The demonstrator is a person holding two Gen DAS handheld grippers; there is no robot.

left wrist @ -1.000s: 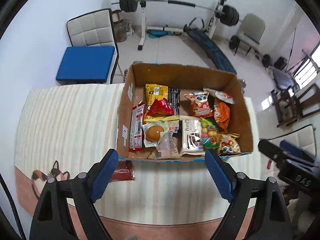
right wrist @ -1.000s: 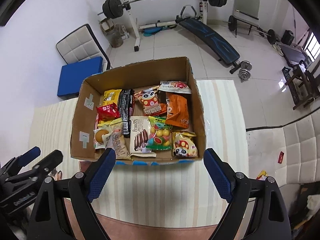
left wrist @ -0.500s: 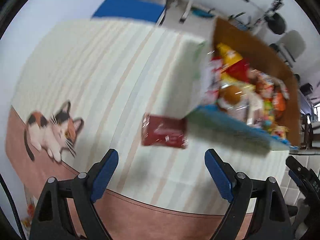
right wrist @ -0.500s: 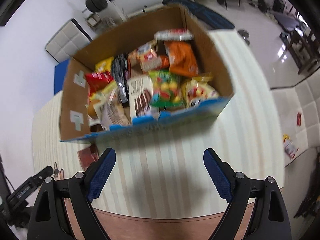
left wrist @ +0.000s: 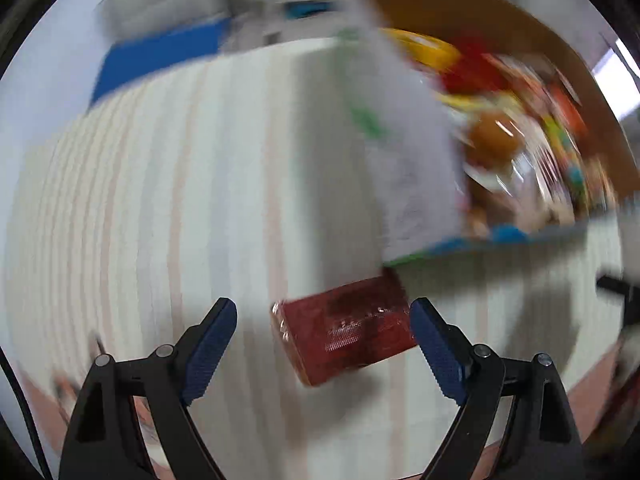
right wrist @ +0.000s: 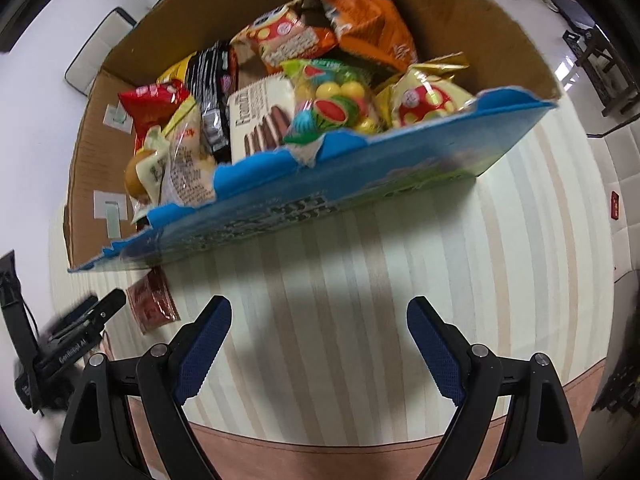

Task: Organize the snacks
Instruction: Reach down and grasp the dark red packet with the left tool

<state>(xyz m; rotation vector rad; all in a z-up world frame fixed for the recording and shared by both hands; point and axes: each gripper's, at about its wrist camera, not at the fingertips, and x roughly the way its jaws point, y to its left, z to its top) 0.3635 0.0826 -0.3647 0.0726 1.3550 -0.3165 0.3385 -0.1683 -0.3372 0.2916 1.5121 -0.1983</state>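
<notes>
Lying flat on the striped cloth (right wrist: 360, 280), a dark red packet (left wrist: 344, 332) sits just outside the box (right wrist: 320, 196), at its near left corner. Left gripper (left wrist: 323, 336) spread wide, the packet between its blue pads (left wrist: 208, 348), no contact seen; view blurred. Right gripper (right wrist: 319, 340) also spread, over bare cloth, holding nothing. Box packed with snacks (right wrist: 332, 100): orange bag, gummies, wafers, bun.
</notes>
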